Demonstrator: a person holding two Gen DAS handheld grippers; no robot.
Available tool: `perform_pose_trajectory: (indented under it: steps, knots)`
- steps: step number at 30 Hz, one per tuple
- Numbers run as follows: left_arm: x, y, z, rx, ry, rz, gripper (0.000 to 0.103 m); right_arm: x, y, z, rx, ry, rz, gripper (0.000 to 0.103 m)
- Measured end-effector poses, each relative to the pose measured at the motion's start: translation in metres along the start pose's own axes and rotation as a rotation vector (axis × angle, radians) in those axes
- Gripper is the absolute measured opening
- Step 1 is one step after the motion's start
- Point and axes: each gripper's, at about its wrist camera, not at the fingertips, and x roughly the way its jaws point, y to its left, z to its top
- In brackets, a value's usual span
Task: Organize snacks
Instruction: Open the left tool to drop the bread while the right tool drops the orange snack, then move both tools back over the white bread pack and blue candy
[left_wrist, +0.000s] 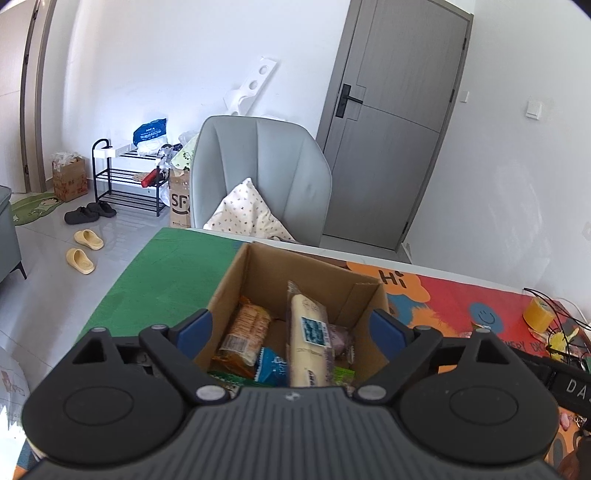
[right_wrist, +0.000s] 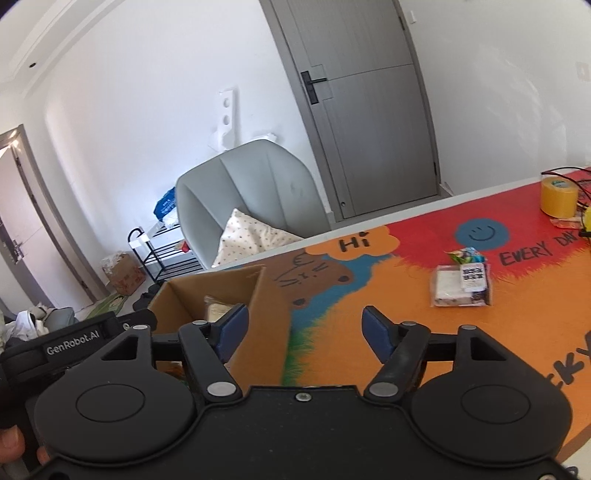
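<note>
A: What is the left gripper (left_wrist: 291, 328) doing?

B: It is hovering above the open brown cardboard box (left_wrist: 255, 273), which is standing on the tabletop (left_wrist: 173, 266). Its blue pads are spread wide, one over each side wall of the box, and they are grasping nothing.

A: What is lying inside the box?

B: A long pale snack bar in clear wrap with a blue label (left_wrist: 307, 339) is leaning against the far wall, in the middle. To its left, a pack of round crackers in orange wrap (left_wrist: 245, 332) is leaning too. Between them, near the camera, a small blue and white packet (left_wrist: 271, 363) is lying. A purple packet (left_wrist: 341, 338) is showing to the right of the long bar, and a green wrapper (left_wrist: 343, 374) is peeking out on the near side.

A: And the right gripper (right_wrist: 301, 332)?

B: It is also released, with the pads well apart and nothing between them. It is hanging over the colourful cartoon mat (right_wrist: 406, 332) just to the right of the same box (right_wrist: 258, 306).

A: Is any snack waiting outside the box?

B: Yes. A square white cake in clear plastic with a white label (right_wrist: 461, 286) is lying on the orange part of the mat, far and right from the right gripper. A small green and blue packet (right_wrist: 467, 254) is touching its far edge. A yellow roll of tape (right_wrist: 558, 197) is standing further away, at the far right.
</note>
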Motion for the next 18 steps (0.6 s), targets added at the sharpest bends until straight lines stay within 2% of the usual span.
perform_pose_trajectory:
  steps: [18]
  knots:
    - [0.022,-0.094,-0.012,0.106,0.027,-0.069,0.091,-0.011,-0.091,0.012,0.098,-0.018,-0.117,0.073]
